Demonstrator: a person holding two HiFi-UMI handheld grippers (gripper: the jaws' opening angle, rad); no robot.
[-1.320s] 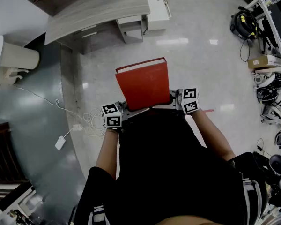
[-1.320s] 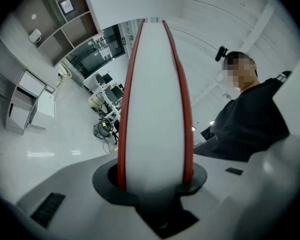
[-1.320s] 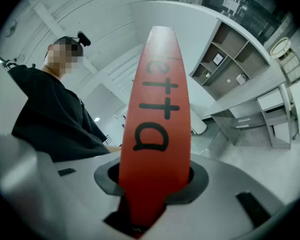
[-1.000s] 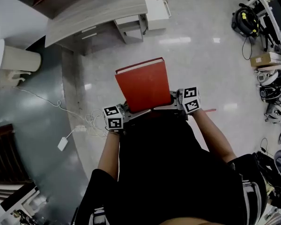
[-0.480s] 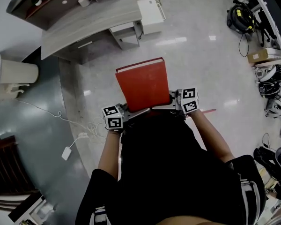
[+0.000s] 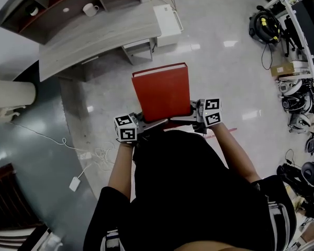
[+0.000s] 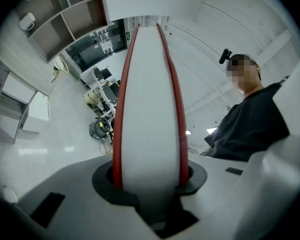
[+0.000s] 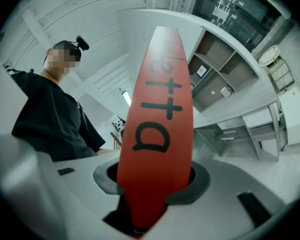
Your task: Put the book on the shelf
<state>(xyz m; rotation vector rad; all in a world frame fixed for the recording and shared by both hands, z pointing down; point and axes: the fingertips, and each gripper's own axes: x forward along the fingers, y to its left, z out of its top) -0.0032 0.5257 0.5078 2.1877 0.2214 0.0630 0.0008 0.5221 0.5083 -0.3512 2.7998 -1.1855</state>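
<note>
A red hardcover book [image 6: 161, 93] is held out in front of the person, above the floor, by both grippers. My left gripper [image 6: 145, 125] is shut on its page edge, where white pages show between red covers [image 7: 149, 109]. My right gripper [image 6: 192, 117] is shut on the red spine with black letters [image 8: 160, 109]. The pads of both press the book's near end [image 7: 149, 176] [image 8: 155, 184]. The shelf [image 6: 68, 7], with open wooden compartments and a white cup [image 6: 88, 8], stands behind a grey desk [image 6: 99, 35] at the upper left. It also shows in the gripper views [image 7: 55, 24] [image 8: 215, 79].
A white cabinet [image 6: 166, 17] stands beside the desk. White cables and an adapter [image 6: 75, 183] lie on the floor at left. A black and yellow bag [image 6: 264, 22], a cardboard box [image 6: 285, 69] and other gear line the right side.
The desk and shelf have slid lower and further into the head view, showing more compartments. The book stays gripped the same way by both grippers.
</note>
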